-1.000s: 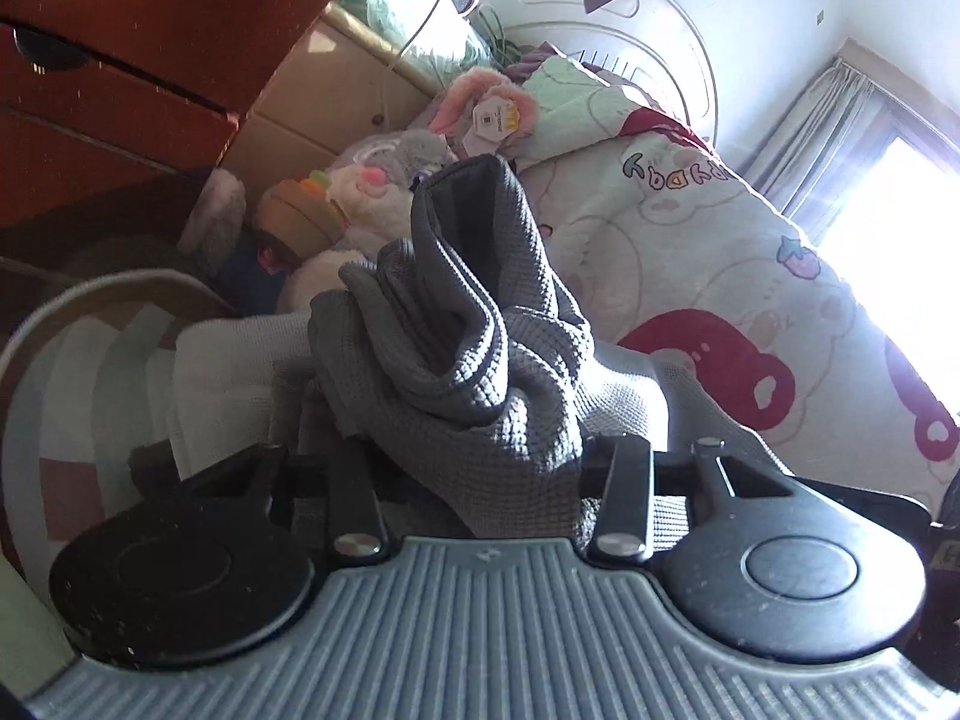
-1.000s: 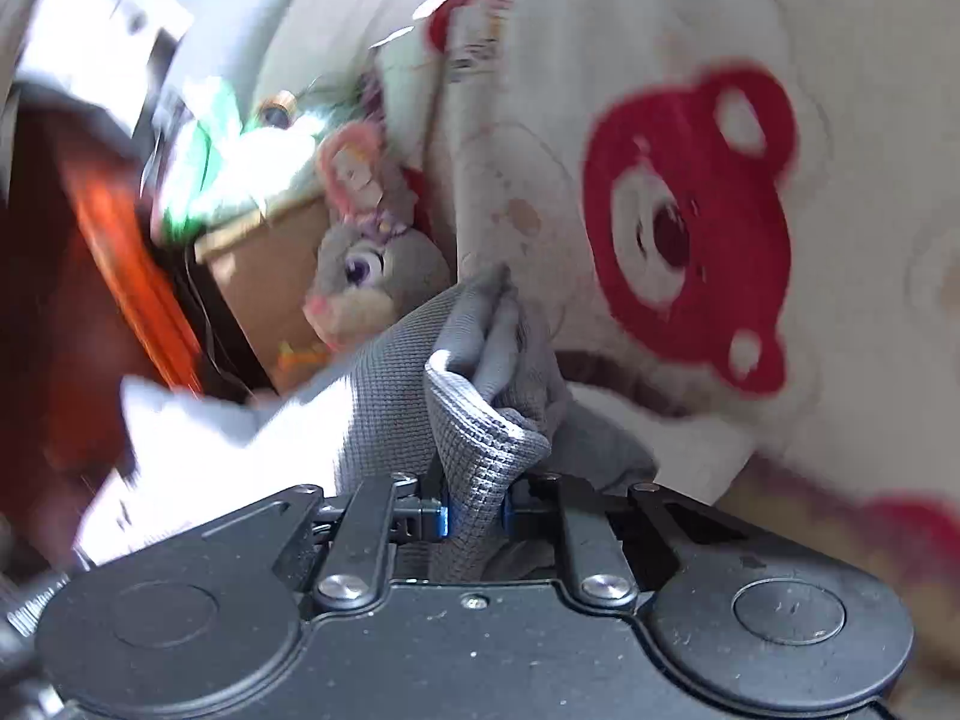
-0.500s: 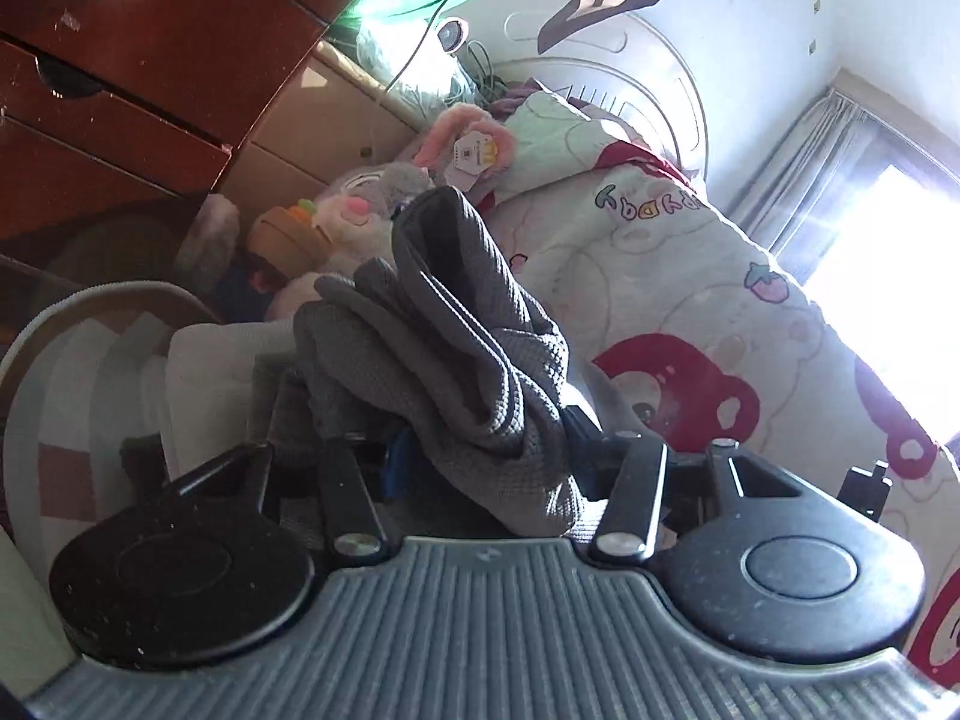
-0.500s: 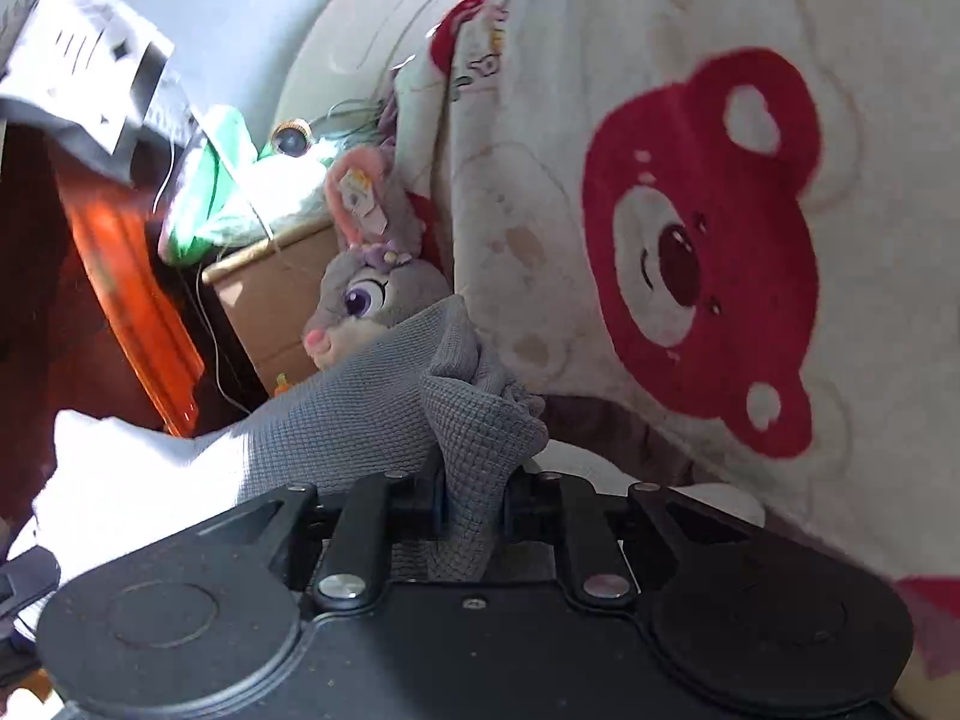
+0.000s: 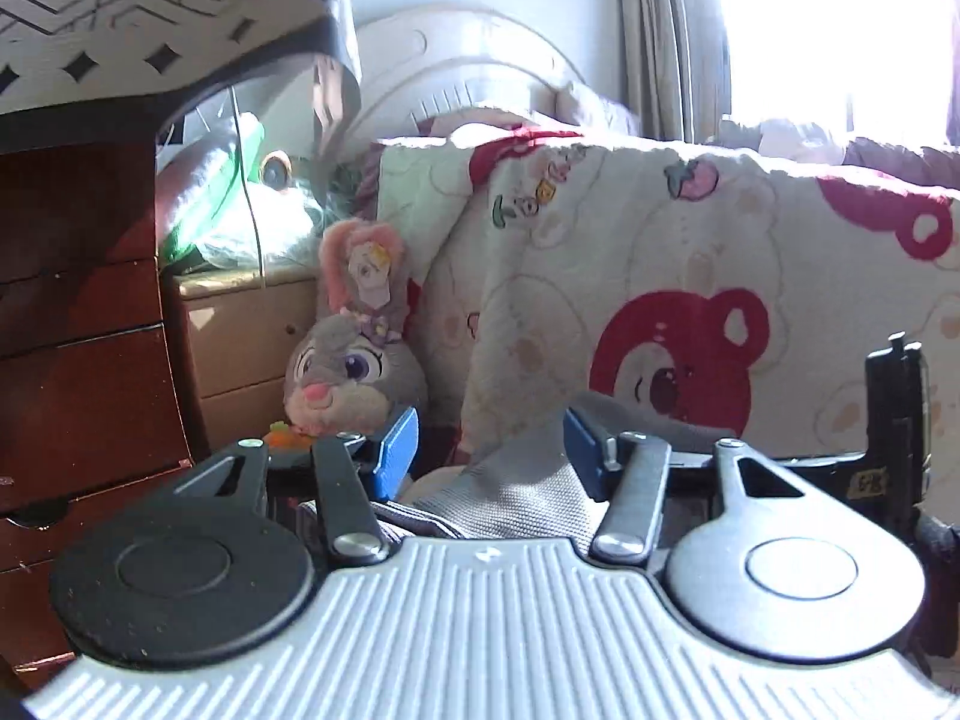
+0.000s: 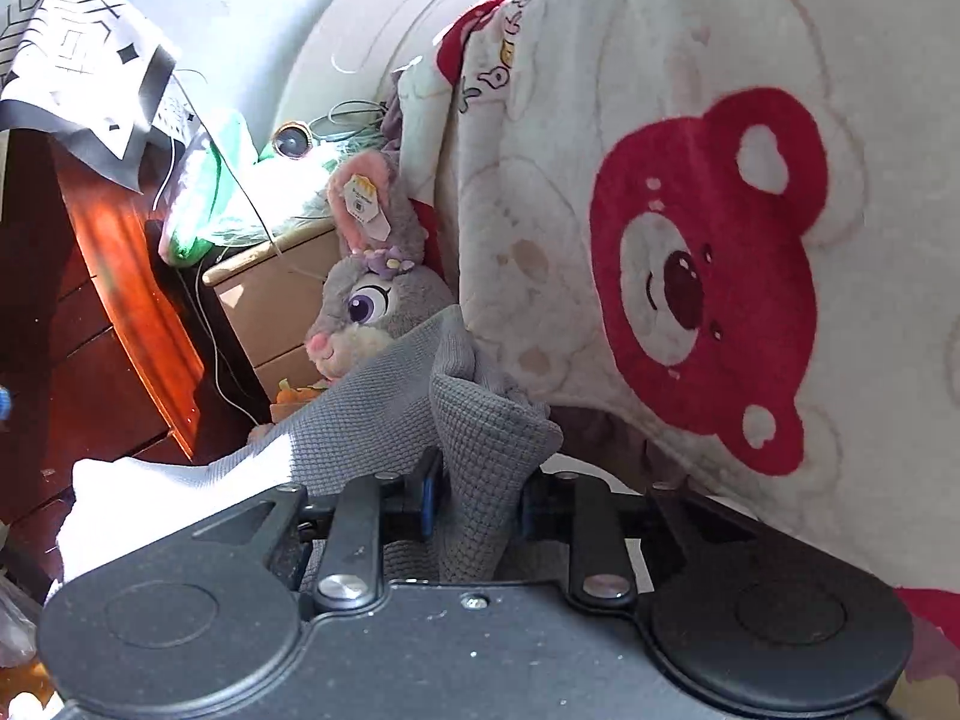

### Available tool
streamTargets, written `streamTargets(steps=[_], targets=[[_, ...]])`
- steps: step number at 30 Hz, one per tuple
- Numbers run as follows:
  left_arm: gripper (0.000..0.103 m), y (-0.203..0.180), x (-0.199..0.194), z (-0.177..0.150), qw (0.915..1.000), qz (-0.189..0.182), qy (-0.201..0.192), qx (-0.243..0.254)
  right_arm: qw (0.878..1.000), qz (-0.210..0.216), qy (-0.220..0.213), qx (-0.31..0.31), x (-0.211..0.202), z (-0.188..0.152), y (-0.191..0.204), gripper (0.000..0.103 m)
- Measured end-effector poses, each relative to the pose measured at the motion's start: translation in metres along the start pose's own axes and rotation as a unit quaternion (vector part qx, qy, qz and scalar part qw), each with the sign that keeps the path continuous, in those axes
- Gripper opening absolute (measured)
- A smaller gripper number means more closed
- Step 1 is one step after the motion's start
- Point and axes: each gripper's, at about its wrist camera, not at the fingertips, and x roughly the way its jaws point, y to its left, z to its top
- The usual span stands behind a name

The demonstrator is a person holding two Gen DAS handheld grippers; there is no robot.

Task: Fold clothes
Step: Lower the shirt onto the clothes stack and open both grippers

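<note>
The grey waffle-knit garment stands as a folded ridge between the pads of my right gripper. Those jaws are opening, but the fold still fills the gap and touches both pads. Its white part trails off to the left. In the left wrist view, my left gripper is open. Its blue pads stand wide apart with nothing between them, and the grey garment lies just below them.
A grey plush rabbit leans against a beige nightstand. A dark wooden dresser stands at the left. The quilt with red bears hangs over the bed on the right. A curtain and a bright window are behind it.
My left gripper has let go of the bunched grey garment, risen and rolled level, so the cloth now lies under it. My right gripper's jaws have widened around the fold.
</note>
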Motion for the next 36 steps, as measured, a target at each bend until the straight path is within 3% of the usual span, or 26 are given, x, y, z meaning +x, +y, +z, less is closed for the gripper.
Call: streamTargets(steps=[3, 5, 7, 12, 15, 20, 21, 22, 23, 24, 26, 27, 28, 29, 30, 33, 35, 36], targets=[[0.044, 0.019, 0.039, -0.015, 0.996, 0.037, 0.079, -0.021, 1.0, -0.001, -0.012, 0.011, 0.001, 0.007, -0.002, 0.028], [0.042, 0.035, 0.053, -0.042, 0.9912, 0.075, 0.106, -0.024, 1.0, -0.005, -0.019, 0.021, 0.002, 0.01, -0.011, 0.027], [0.043, 0.05, 0.055, -0.069, 0.9887, 0.077, 0.12, -0.046, 0.999, 0.009, -0.013, 0.043, 0.002, 0.009, -0.023, 0.025], [0.043, 0.05, 0.051, -0.076, 0.99, 0.072, 0.11, -0.051, 0.991, 0.041, -0.003, 0.125, 0.002, -0.002, -0.044, 0.023], [0.043, 0.045, 0.054, -0.069, 0.9903, 0.07, 0.111, -0.046, 0.977, 0.056, -0.019, 0.207, 0.001, -0.003, -0.057, 0.018], [0.043, 0.037, 0.05, -0.063, 0.9915, 0.07, 0.103, -0.036, 0.979, 0.047, -0.016, 0.196, 0.018, -0.004, -0.065, 0.019], [0.043, 0.035, 0.05, -0.063, 0.9915, 0.071, 0.103, -0.036, 0.979, 0.042, -0.01, 0.2, 0.022, -0.008, -0.071, 0.027], [0.043, 0.034, 0.052, -0.063, 0.9912, 0.074, 0.104, -0.034, 0.978, 0.037, -0.005, 0.204, 0.027, -0.011, -0.077, 0.048], [0.043, 0.032, 0.053, -0.063, 0.9909, 0.078, 0.105, -0.032, 0.977, 0.034, -0.001, 0.209, 0.03, -0.015, -0.083, 0.056], [0.043, 0.03, 0.054, -0.063, 0.9907, 0.082, 0.105, -0.028, 0.976, 0.038, -0.004, 0.215, 0.028, -0.02, -0.091, 0.057], [0.043, 0.022, 0.056, -0.06, 0.9899, 0.091, 0.108, -0.015, 0.981, 0.023, -0.012, 0.194, 0.015, -0.021, -0.098, 0.057], [0.044, 0.018, 0.058, -0.058, 0.9891, 0.097, 0.111, -0.005, 0.985, -0.012, -0.019, 0.168, 0.005, -0.018, -0.098, 0.054], [0.045, 0.015, 0.059, -0.056, 0.9876, 0.105, 0.117, 0.003, 0.988, -0.052, -0.028, 0.141, -0.004, -0.015, -0.097, 0.022], [0.045, 0.013, 0.061, -0.054, 0.9857, 0.113, 0.125, 0.011, 0.988, -0.105, -0.043, 0.11, -0.016, -0.01, -0.096, 0.008], [0.045, 0.012, 0.062, -0.052, 0.983, 0.123, 0.136, 0.015, 0.988, -0.116, -0.051, 0.085, -0.027, -0.007, -0.096, 0.007], [0.052, 0.01, 0.052, -0.044, 0.9783, 0.143, 0.149, 0.001, 0.998, -0.058, -0.007, 0.011, -0.054, 0.001, -0.09, 0.01], [0.063, -0.003, 0.035, -0.042, 0.9783, 0.148, 0.144, 0.01, 0.997, -0.024, 0.01, -0.077, -0.075, -0.008, -0.073, 0.033], [0.07, -0.01, 0.026, -0.041, 0.9782, 0.151, 0.141, 0.018, 0.994, -0.012, 0.013, -0.106, -0.085, -0.015, -0.067, 0.052]])
